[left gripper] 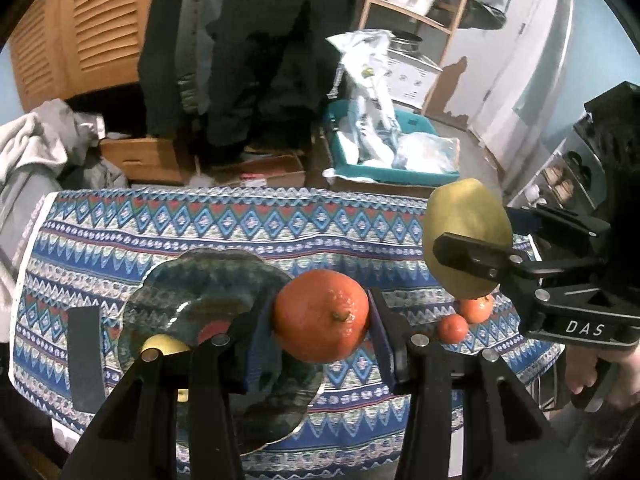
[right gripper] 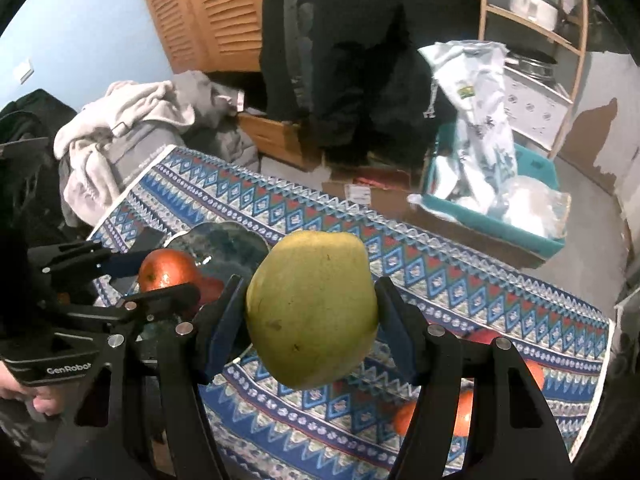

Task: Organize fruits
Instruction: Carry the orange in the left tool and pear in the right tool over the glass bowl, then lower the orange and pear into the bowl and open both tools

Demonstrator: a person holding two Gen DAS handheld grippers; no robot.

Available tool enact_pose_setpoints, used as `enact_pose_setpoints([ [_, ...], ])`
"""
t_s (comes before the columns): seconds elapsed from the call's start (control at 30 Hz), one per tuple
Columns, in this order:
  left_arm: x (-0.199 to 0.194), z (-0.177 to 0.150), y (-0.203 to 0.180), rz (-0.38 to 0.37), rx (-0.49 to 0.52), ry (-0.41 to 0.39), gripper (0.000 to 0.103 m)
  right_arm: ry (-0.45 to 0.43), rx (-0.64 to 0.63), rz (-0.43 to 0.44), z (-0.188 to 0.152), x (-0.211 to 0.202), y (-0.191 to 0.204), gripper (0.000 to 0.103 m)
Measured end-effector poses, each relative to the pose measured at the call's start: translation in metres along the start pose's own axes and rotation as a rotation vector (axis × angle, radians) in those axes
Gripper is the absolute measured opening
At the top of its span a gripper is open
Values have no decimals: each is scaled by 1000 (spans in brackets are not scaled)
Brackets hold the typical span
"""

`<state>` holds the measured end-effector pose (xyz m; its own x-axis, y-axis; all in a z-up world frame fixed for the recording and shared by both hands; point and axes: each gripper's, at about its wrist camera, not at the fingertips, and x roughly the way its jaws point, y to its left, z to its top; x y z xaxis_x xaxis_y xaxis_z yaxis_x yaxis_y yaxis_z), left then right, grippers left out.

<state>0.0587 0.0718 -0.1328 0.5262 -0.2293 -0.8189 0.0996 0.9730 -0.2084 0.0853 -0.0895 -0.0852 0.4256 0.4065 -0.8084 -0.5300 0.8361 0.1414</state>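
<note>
My left gripper [left gripper: 320,316] is shut on an orange [left gripper: 321,316] and holds it above the right rim of a dark green glazed plate [left gripper: 200,292]. A yellow fruit [left gripper: 166,345] lies in the plate, mostly hidden by my finger. My right gripper [right gripper: 312,308] is shut on a yellow-green pear [right gripper: 314,306], held in the air over the patterned tablecloth [right gripper: 400,248]. The pear [left gripper: 466,236] shows at the right of the left wrist view, with two small oranges [left gripper: 464,318] on the cloth below it. The left gripper's orange [right gripper: 168,270] shows beside the plate [right gripper: 224,248].
More oranges [right gripper: 464,412] lie on the cloth near the right gripper's right finger. A black strip [left gripper: 84,356] lies left of the plate. Beyond the table stand a teal bin with plastic bags [left gripper: 380,148], cardboard boxes [left gripper: 140,156], piled clothes [right gripper: 120,132] and a wooden shelf [left gripper: 412,8].
</note>
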Motion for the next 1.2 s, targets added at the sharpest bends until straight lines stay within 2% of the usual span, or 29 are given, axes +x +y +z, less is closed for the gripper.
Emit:
enact_pose_setpoints([
  [0.6, 26, -7, 89, 91, -146, 48, 47, 114, -1, 89, 22, 80, 38, 66],
  [0.93, 52, -14, 119, 104, -206, 91, 47, 168, -32, 99, 25, 124, 56, 66],
  [1.2, 68, -21, 136, 139, -211, 108, 47, 215, -43, 105, 21, 152, 65, 66],
])
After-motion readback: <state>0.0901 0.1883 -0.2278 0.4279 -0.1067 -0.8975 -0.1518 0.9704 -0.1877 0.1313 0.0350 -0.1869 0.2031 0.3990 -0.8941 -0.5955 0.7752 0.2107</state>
